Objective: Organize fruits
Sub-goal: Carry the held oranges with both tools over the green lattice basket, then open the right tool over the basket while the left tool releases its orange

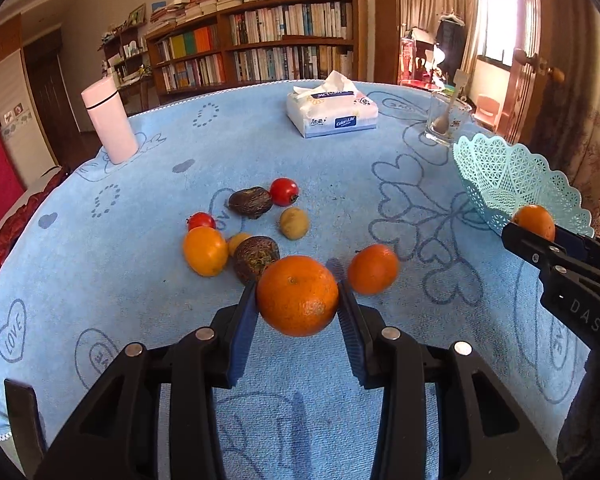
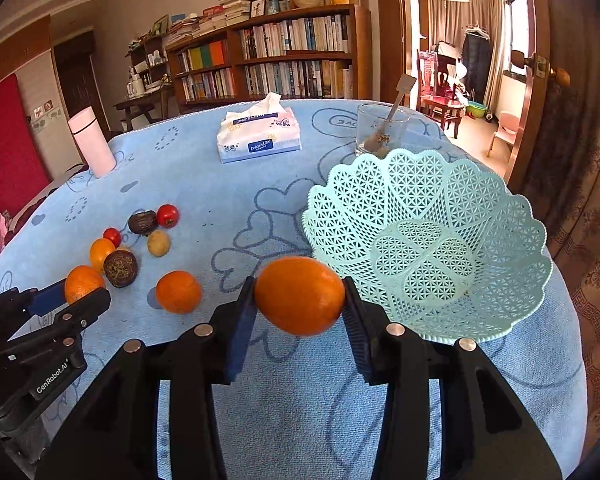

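Bookshelf-backed table under a blue towel cloth — two oranges lifted at once.

Left gripper is clamped on a large orange; right gripper pinches another orange just beside the empty mint lattice basket on the right — likely its destination. One orange, tomatoes and dark fruits wait in the left cluster.

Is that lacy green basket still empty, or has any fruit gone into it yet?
Empty. The right wrist view looks straight into the basket, showing only bare lattice. The orange in the right gripper is outside its rim.
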